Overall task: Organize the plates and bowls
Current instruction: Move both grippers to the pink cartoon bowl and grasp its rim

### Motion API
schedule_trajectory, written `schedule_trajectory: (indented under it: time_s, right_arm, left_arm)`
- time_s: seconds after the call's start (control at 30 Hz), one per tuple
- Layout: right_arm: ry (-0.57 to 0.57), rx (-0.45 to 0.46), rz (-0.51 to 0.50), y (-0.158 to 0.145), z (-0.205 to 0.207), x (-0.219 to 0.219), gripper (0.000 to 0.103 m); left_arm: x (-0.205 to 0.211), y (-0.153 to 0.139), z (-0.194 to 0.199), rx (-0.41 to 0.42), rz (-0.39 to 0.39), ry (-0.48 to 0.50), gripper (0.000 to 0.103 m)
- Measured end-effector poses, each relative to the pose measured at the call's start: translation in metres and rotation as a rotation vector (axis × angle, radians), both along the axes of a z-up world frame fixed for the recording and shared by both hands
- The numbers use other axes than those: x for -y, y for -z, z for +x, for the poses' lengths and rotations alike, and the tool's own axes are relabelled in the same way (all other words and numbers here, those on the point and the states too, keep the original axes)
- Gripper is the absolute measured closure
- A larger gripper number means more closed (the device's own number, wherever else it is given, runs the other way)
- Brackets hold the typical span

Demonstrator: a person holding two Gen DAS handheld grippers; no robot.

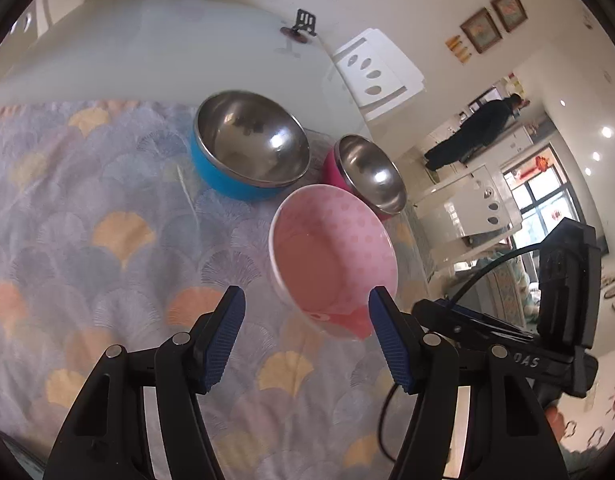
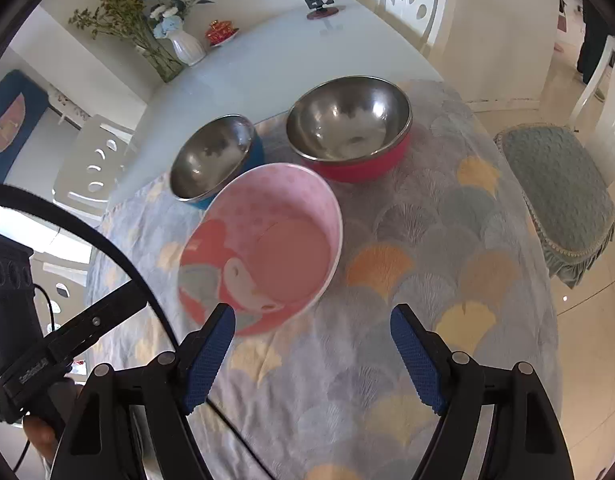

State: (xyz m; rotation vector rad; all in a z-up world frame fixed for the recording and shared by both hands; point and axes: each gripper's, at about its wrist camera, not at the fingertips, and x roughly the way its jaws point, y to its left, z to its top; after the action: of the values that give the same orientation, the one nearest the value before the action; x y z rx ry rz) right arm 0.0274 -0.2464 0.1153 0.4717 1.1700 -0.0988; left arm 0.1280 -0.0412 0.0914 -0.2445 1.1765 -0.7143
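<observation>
Just ahead of the left gripper (image 1: 305, 304) and right gripper (image 2: 313, 316), both spread apart and holding nothing, sits the pink bowl (image 1: 331, 240) on the cloth (image 1: 87, 240).

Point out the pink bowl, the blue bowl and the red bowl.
pink bowl (image 2: 291, 248), right wrist view, inner floor.
blue bowl (image 1: 223, 178), left wrist view, blue outer wall.
red bowl (image 2: 359, 168), right wrist view, red outer wall.

Both wrist views look down closely, from opposite sides, sharing the pink bowl (image 1: 331, 256) (image 2: 263, 244).
</observation>
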Motion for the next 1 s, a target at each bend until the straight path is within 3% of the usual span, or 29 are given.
schedule_trajectory:
  time_s: [0.13,0.33,0.57,0.83,0.9,0.93,1.0]
  right_arm:
    - [-0.028,-0.013,-0.037,0.014,0.01,0.007,0.025]
    - [-0.038,-0.041,-0.006,0.036,0.025,0.019,0.025]
    - [-0.077,-0.061,0.018,0.056,0.048,0.022,0.041]
    - [-0.085,-0.072,0.049,0.072,0.057,0.025,0.043]
    - [-0.08,-0.082,0.058,0.075,0.058,0.024,0.045]
    - [-0.077,-0.09,0.071,0.078,0.057,0.024,0.049]
    - [-0.072,-0.101,0.079,0.082,0.058,0.024,0.057]
  left_arm:
    - [0.004,0.004,0.003,0.024,0.063,0.037,0.043]
    - [0.016,0.029,0.018,-0.035,0.091,0.006,0.048]
    - [0.028,0.046,0.028,-0.066,0.13,0.029,0.064]
    - [0.045,0.052,0.035,-0.043,0.196,0.101,0.068]
    - [0.049,0.055,0.031,-0.025,0.242,0.109,0.077]
    - [0.051,0.056,0.029,-0.016,0.261,0.122,0.085]
    - [0.054,0.057,0.026,0.015,0.298,0.124,0.09]
